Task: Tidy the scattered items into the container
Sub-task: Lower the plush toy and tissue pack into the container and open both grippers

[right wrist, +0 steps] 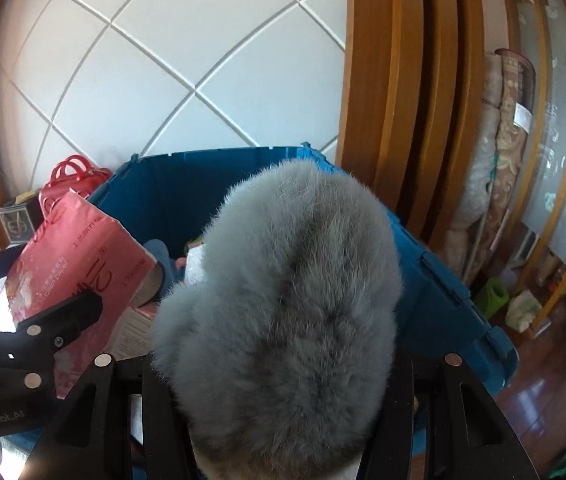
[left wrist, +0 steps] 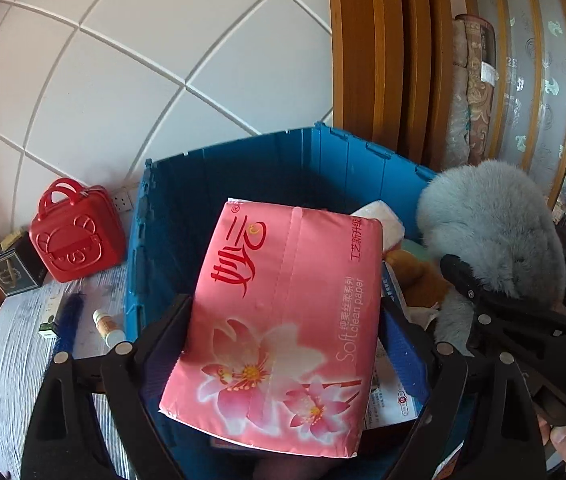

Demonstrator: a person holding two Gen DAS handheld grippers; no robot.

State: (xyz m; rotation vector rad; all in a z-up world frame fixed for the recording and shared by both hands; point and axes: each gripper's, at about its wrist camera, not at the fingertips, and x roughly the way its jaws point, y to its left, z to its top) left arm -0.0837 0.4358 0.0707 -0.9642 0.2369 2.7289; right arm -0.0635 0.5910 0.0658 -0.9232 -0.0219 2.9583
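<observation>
My left gripper (left wrist: 283, 320) is shut on a pink tissue pack (left wrist: 283, 320) and holds it over the open blue crate (left wrist: 243, 160). My right gripper (right wrist: 279, 360) is shut on a grey furry item (right wrist: 283, 300), also above the crate (right wrist: 443, 300); it shows at the right of the left wrist view (left wrist: 495, 232). The tissue pack shows at the left of the right wrist view (right wrist: 75, 264). Boxes, a paper pack and a brown soft thing (left wrist: 415, 276) lie inside the crate.
Left of the crate, on the grey-white tabletop (left wrist: 15, 352), stand a red toy case (left wrist: 75, 232), a dark box (left wrist: 11, 268), a blue brush (left wrist: 69, 320), a small white bottle (left wrist: 109, 326) and a small green-white box (left wrist: 49, 322). A wooden frame (left wrist: 371, 60) rises behind.
</observation>
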